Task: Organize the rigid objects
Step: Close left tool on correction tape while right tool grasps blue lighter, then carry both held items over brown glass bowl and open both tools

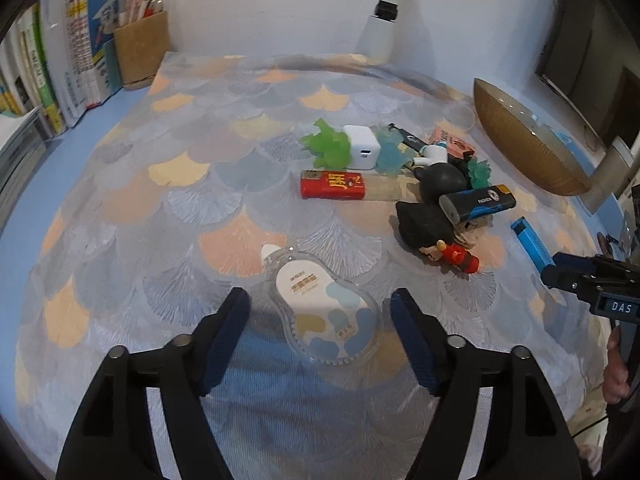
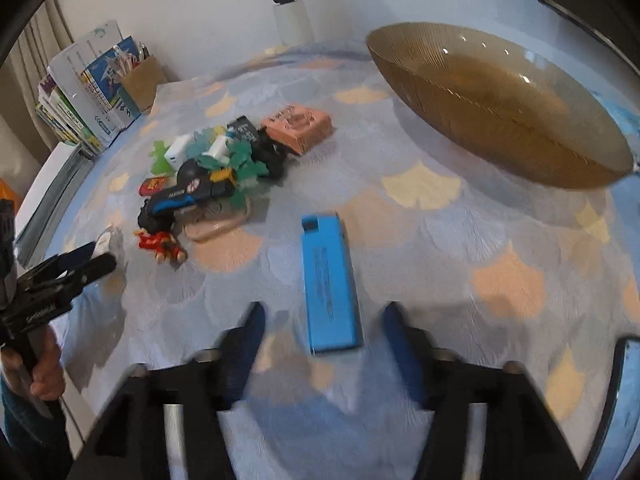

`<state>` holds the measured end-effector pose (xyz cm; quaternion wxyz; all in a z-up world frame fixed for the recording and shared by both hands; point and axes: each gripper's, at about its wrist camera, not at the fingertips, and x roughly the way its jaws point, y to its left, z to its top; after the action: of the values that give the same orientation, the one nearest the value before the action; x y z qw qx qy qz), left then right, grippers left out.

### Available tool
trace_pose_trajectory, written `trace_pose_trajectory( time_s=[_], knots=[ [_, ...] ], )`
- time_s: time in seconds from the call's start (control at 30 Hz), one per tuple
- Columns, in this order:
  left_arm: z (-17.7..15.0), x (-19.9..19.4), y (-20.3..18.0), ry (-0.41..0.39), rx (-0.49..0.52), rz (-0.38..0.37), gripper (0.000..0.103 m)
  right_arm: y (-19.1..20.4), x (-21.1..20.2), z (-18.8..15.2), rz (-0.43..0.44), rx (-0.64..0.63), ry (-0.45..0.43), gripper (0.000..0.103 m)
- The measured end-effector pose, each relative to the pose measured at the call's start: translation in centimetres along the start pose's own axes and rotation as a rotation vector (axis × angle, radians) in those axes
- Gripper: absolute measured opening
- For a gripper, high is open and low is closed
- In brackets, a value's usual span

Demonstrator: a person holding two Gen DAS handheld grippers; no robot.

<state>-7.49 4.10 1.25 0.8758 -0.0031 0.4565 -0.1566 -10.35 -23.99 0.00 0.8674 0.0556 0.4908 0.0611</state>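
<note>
A clear-cased white correction tape (image 1: 326, 312) lies flat on the patterned cloth between the fingers of my left gripper (image 1: 320, 296), which is open, its pads clear of the case on both sides. A blue lighter (image 2: 328, 284) lies lengthwise between the fingers of my right gripper (image 2: 324, 308), also open and not touching it. The pile farther back holds a red lighter (image 1: 332, 185), a white charger (image 1: 362, 152), a black-and-blue lighter (image 1: 476, 202), a small toy figure (image 1: 452, 254) and a pink box (image 2: 298, 128). An amber glass bowl (image 2: 500, 108) stands empty at the right.
Books (image 1: 60, 72) and a brown pen holder (image 1: 140, 48) line the back left against the wall. A white lamp post (image 1: 384, 12) rises at the back. A dark monitor (image 1: 592, 60) stands behind the bowl. A hand (image 2: 44, 376) holds the left gripper's handle.
</note>
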Motion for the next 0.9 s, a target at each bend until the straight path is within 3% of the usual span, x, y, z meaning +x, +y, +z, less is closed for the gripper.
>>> trace_pose_trajectory(
  time_s=[0.03,0.1,0.17,0.23,0.4,0.53,0.77,0.9],
  knots=[
    [-0.1,0.0,-0.1,0.001,0.000,0.013,0.073,0.4,0.3,0.2,-0.030,-0.023,-0.004,0.061],
    [-0.4,0.2,-0.4,0.005,-0.002,0.053,0.073,1.8,0.7,0.1,-0.116,-0.094,-0.029,0.048],
    [-0.4,0.4,-0.8,0.000,0.007,0.090,0.068,2.6,0.6,-0.1,-0.104,-0.120,-0.053,0.027],
    [-0.3,0.6,-1.4,-0.007,0.035,0.136,0.048,3.5,0.5,-0.3,-0.081,-0.145,-0.054,0.025],
    [-0.2,-0.3,-1.6,-0.030,0.027,0.106,0.047,5.6,-0.6,-2.0,0.052,-0.221,-0.036,0.024],
    [1.1,-2.6,-2.8,-0.101,0.045,0.090,0.047,4.8,-2.2,-2.5,0.079,-0.194,-0.061,0.024],
    [8.2,-5.8,-9.6,-0.241,0.168,-0.019,0.047,-0.2,-8.4,1.3,-0.028,-0.120,-0.215,0.024],
    [12.2,-4.8,-15.1,-0.260,0.239,-0.095,0.047,-4.7,-11.5,3.8,-0.129,-0.050,-0.286,0.024]
  ],
)
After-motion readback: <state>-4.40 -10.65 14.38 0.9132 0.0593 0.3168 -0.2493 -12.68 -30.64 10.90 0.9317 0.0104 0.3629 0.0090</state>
